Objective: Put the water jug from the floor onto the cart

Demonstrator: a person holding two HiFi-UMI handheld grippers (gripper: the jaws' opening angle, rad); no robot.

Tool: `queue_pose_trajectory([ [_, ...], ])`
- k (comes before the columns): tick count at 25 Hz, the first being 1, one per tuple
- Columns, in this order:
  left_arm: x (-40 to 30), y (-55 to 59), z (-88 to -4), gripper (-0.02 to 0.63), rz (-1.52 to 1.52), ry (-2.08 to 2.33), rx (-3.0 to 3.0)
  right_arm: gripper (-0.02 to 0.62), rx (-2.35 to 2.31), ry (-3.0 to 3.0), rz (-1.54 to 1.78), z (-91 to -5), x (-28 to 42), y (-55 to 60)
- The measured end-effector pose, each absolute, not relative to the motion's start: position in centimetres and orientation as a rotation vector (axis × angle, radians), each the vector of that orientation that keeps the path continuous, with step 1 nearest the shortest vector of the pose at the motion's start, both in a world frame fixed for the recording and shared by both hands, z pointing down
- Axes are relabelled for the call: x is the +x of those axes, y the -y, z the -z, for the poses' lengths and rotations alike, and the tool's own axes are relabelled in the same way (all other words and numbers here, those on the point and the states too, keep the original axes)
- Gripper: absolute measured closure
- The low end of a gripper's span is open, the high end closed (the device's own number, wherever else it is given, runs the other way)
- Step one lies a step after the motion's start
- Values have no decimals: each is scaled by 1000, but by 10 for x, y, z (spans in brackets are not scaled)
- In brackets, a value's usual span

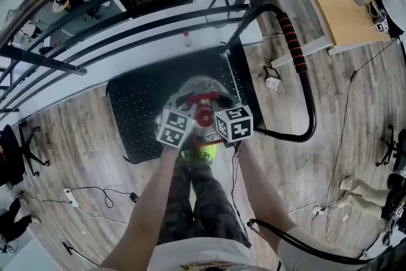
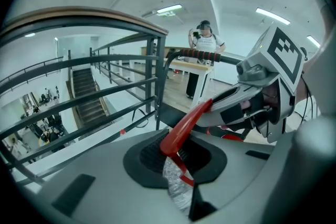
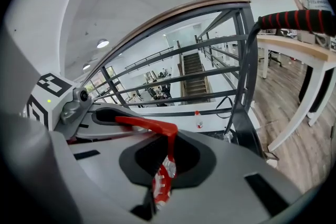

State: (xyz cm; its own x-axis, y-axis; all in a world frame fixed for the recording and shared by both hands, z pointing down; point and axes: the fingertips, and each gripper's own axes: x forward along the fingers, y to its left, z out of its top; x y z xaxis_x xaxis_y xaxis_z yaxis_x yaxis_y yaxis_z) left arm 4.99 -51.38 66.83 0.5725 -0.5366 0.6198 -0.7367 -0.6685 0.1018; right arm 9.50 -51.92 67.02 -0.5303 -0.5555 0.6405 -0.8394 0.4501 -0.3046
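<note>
The water jug (image 1: pixel 198 87) is clear with a red cap (image 1: pixel 203 116) and a red carrying handle (image 1: pixel 204 98). It hangs over the cart's black studded deck (image 1: pixel 136 112); whether it touches the deck is hidden. My left gripper (image 1: pixel 191 105) and right gripper (image 1: pixel 218 103) meet over the jug's top, each shut on the handle. In the left gripper view the red handle (image 2: pixel 185 124) runs out of my left gripper (image 2: pixel 176 159) towards the right gripper (image 2: pixel 262 96). In the right gripper view the handle (image 3: pixel 148 125) bends down into my right gripper (image 3: pixel 161 166).
The cart's push bar (image 1: pixel 293 41) with red grip rises at the right. A black railing (image 1: pixel 127 16) and a stairwell lie beyond the cart. A small bottle (image 1: pixel 186 39) stands by the railing. A wooden table (image 1: pixel 342 3) is at the far right. Cables (image 1: pixel 95 197) trail on the floor.
</note>
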Motion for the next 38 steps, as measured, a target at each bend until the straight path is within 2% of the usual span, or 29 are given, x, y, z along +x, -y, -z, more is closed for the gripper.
queue_pose_trajectory([
  [25,42,620,-696,554,-688,1100,2472,575,1230,2320,-751,-700,84,633],
  [38,48,624,-698,549,-678,1075,2484,575,1220,2312,-779,-705,87,641],
])
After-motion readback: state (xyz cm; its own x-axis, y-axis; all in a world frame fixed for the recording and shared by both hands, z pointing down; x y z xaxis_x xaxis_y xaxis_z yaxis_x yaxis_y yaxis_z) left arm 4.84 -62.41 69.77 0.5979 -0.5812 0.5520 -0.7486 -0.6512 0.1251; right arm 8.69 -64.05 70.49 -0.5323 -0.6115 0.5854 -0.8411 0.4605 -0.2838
